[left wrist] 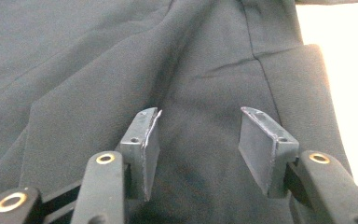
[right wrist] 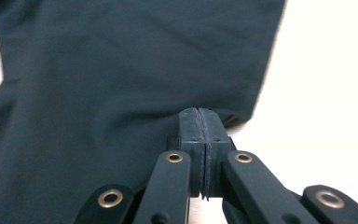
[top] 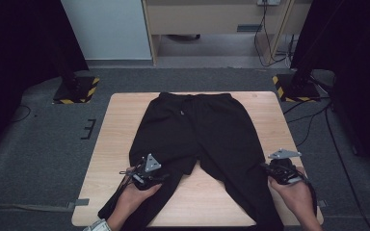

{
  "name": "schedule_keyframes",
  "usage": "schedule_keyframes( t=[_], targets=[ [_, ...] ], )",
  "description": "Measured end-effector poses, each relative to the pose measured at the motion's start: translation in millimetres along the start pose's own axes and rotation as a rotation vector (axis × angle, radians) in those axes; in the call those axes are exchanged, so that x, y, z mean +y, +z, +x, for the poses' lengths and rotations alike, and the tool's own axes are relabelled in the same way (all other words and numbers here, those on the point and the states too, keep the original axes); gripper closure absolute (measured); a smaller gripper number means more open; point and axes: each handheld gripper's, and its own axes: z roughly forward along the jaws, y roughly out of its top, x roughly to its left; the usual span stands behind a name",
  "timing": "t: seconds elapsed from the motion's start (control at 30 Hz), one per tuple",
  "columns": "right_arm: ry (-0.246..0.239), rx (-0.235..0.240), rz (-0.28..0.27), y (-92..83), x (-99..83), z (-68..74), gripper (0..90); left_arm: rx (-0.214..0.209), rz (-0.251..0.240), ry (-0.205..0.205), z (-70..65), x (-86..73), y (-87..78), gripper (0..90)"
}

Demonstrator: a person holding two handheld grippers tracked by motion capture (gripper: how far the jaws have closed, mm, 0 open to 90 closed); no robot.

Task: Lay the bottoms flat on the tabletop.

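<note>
A pair of black trousers (top: 197, 139) lies flat on my light wooden table (top: 120, 125), waistband with its drawstring at the far edge, both legs running toward me and spreading apart, their ends draping over the near edge. The fabric is matte, softly creased, with a seam visible. My left gripper (left wrist: 198, 140) rests over the left leg, jaws about half apart with cloth beneath them, not pinched. My right gripper (right wrist: 200, 128) is closed tight at the right leg's outer edge, pinching the fabric's hem.
</note>
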Motion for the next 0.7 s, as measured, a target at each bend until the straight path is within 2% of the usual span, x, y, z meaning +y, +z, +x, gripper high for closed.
schedule_keyframes(
  t=[0.03, 0.1, 0.17, 0.33, 0.37, 0.5, 0.63, 0.67, 0.7],
  targets=[
    [0.012, -0.021, 0.009, 1.3, 2.8, -10.1, 89.6, 0.0, 0.0, -0.001, 0.2, -0.2, 0.3, 47.0],
    [0.026, -0.045, 0.019, 4.3, 4.4, -18.8, 89.6, 0.0, 0.0, 0.0, 0.3, -0.1, 0.4, 47.0],
    [0.027, -0.089, 0.042, 11.1, 2.7, -26.5, 89.6, -0.001, 0.0, -0.001, 0.2, -0.1, 0.3, 47.0],
    [0.044, -0.117, 0.083, 24.9, -5.4, -35.7, 89.6, -0.002, 0.0, -0.004, 0.8, -0.2, 0.4, 46.9],
    [0.058, -0.14, 0.1, 30.4, -8.9, -39.1, 89.5, -0.003, 0.0, -0.003, 0.6, -0.1, 0.5, 46.9],
    [0.063, -0.133, 0.097, 39.0, -10.7, -45.1, 89.4, -0.005, -0.003, -0.003, -0.6, 0.5, -0.8, 46.8],
    [0.136, -0.09, 0.041, 42.4, -14.1, -53.2, 89.3, -0.004, -0.043, -0.008, -6.0, 2.6, -8.7, 45.9],
    [0.136, -0.09, 0.041, 42.4, -14.1, -53.2, 89.3, -0.004, -0.043, -0.008, -6.0, 2.6, -8.7, 45.6],
    [0.14, -0.083, 0.018, 42.4, -18.6, -53.0, 88.9, -0.007, -0.065, -0.01, -8.8, 5.2, -11.5, 44.7]
  ],
)
